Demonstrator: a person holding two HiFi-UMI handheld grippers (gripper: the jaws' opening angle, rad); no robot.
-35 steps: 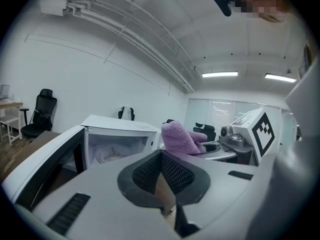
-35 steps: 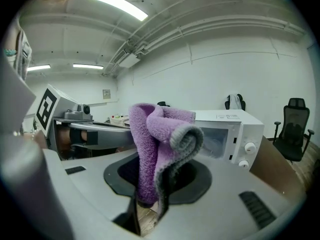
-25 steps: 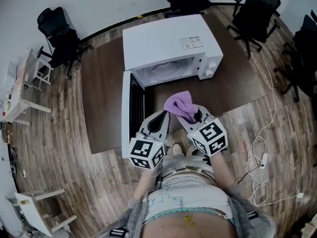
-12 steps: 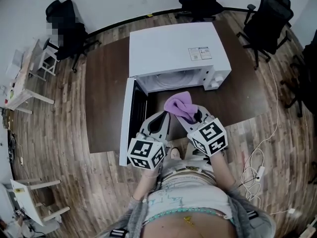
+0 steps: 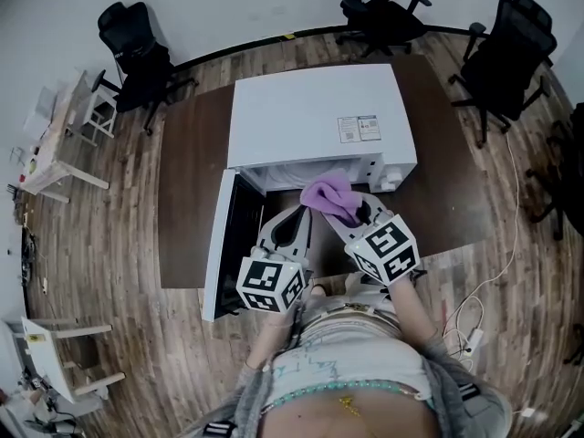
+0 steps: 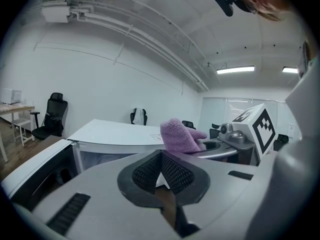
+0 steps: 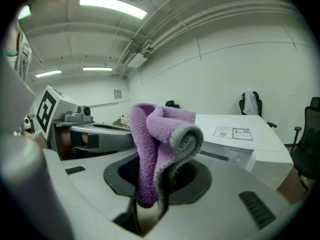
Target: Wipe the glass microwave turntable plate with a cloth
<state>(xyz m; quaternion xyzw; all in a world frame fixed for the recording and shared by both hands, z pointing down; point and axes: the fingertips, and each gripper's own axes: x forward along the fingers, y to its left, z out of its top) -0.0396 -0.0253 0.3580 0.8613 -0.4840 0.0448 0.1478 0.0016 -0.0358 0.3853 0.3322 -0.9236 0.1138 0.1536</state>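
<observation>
The white microwave (image 5: 315,112) stands on a brown table (image 5: 187,190), its door (image 5: 219,245) swung open to the left. Only a thin strip of its cavity (image 5: 292,173) shows in the head view, and I cannot make out the glass plate inside. My right gripper (image 5: 354,213) is shut on a folded purple cloth (image 5: 330,196), which stands up from its jaws (image 7: 157,149) just before the opening. My left gripper (image 5: 301,213) is beside it, shut and empty, its dark pads (image 6: 161,170) meeting. The cloth (image 6: 180,135) shows to its right there.
Black office chairs stand behind the table (image 5: 141,53), (image 5: 379,7), (image 5: 506,53). White desks (image 5: 55,135) line the left wall. A white cable (image 5: 474,327) lies on the wood floor at the right. The open door juts out toward me on the left.
Both grippers and I have come nearer the microwave: its front now sits just beyond the cloth. The grip on the cloth is the same, and the left jaws stay shut.
</observation>
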